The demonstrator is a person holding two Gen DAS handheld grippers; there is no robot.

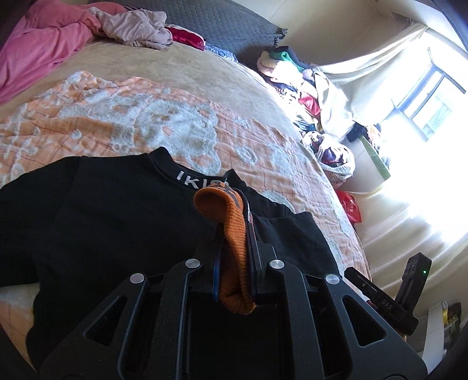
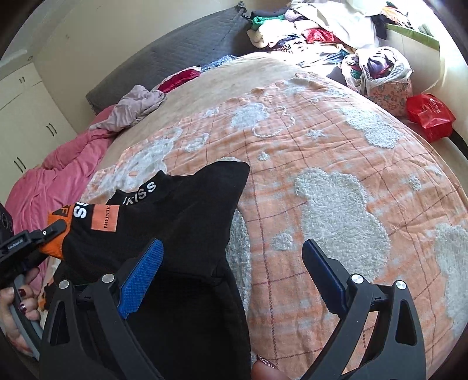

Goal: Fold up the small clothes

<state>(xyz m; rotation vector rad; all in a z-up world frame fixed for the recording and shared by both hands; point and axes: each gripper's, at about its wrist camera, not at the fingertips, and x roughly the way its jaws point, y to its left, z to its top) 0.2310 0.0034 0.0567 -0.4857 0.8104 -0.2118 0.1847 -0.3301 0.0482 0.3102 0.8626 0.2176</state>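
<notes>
A small black top [image 1: 111,222] with white collar lettering and an orange ribbed hem lies on the orange-and-white blanket [image 1: 163,117]. My left gripper [image 1: 234,231] is shut on the orange hem [image 1: 234,242], folded over the black cloth. In the right wrist view the left gripper [image 2: 54,229] holds the orange edge [image 2: 55,217] over the black top [image 2: 181,233]. My right gripper [image 2: 234,251] is open and empty, its left finger [image 2: 143,274] above the black cloth, its right finger above the blanket [image 2: 336,187].
A pink cover [image 2: 58,172] and a crumpled beige garment [image 2: 137,102] lie at the bed's far side by a grey headboard [image 2: 181,46]. A clothes pile [image 2: 307,26], a bag of clothes [image 2: 380,70] and a red bag [image 2: 430,115] sit beside the bed.
</notes>
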